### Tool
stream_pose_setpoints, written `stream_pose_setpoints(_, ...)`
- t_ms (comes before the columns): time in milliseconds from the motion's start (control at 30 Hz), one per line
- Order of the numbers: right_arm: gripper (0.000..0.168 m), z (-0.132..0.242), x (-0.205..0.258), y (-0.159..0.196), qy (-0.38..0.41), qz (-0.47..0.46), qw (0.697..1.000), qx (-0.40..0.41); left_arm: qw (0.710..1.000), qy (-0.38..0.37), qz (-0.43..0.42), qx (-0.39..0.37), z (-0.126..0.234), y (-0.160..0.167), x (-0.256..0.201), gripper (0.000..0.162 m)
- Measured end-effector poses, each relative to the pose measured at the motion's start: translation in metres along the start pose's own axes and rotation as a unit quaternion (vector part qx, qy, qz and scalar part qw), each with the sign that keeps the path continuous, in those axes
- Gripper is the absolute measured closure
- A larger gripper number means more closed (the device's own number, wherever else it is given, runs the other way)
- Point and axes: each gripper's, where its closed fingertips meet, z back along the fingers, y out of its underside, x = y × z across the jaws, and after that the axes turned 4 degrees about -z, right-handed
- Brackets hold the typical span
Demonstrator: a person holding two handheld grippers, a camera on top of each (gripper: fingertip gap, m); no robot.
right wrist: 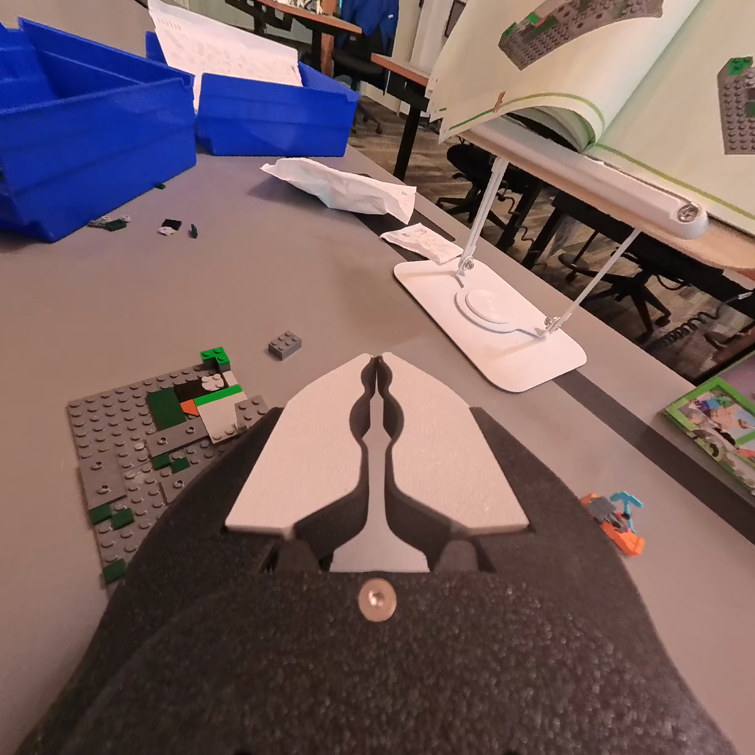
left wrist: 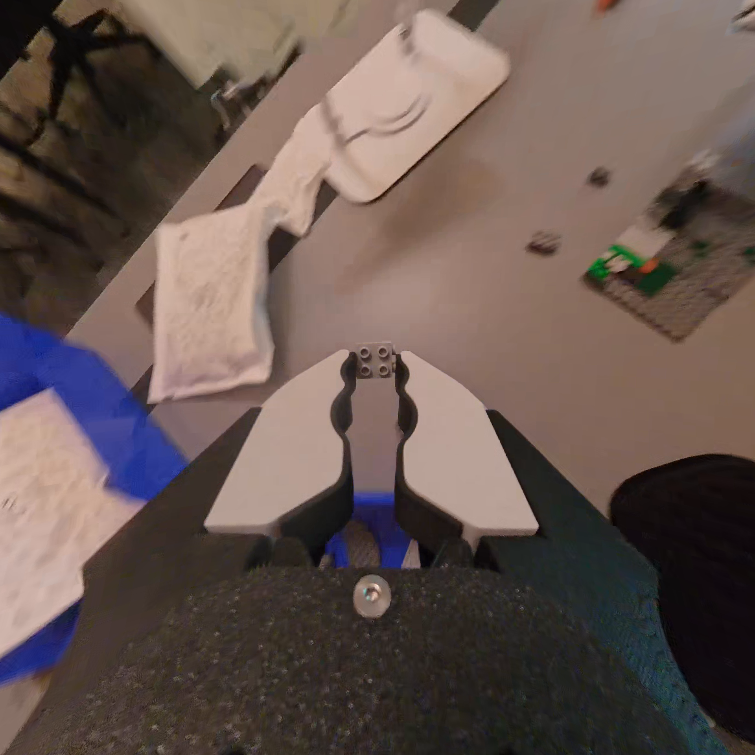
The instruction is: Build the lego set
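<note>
L gripper [left wrist: 374, 361] pinches a small grey 2x2 brick [left wrist: 374, 360] at its tips, above the tabletop [left wrist: 470, 327], likely bound for the grey baseplate build [right wrist: 135, 441]. R gripper [right wrist: 376, 359] clenched, empty, beside build.

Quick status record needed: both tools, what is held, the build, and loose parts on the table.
left tool: shut on a small grey 2x2 brick, held above the table, studs facing the camera
right tool: shut, holding nothing, above the grey table
build: grey baseplate with green, white and orange pieces, left of the right tool
loose brick: dark grey 2x3 brick on the table beyond the baseplate
bins: blue bins at far left
instructions: open booklet on a white stand
</note>
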Motion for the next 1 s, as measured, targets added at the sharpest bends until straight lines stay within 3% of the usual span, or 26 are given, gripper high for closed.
stream_pose_setpoints(200,0.168,0.007,-0.007,-0.005,0.013,0.000,1.000,-0.012,0.992,0.103,-0.068,0.001,-0.082,-0.064,-0.103,0.144)
stream_pose_setpoints(333,0.168,0.013,-0.014,-0.010,0.021,-0.009,0.999,-0.023,0.985,0.148,-0.082,0.041,-0.143,-0.074,-0.142,0.144)
stream_pose_setpoints(500,0.168,0.017,-0.016,-0.015,0.022,-0.010,0.999,-0.032,0.977,0.163,-0.099,0.098,-0.204,-0.067,-0.160,0.144)
stream_pose_setpoints(700,0.168,0.019,-0.019,-0.017,0.018,-0.025,0.999,-0.038,0.969,0.176,-0.115,0.132,-0.232,-0.057,-0.171,0.144)
stream_pose_setpoints(1000,0.168,0.014,-0.017,-0.011,0.009,-0.036,0.999,-0.032,0.975,0.185,-0.097,0.071,-0.220,-0.073,-0.180,0.134)
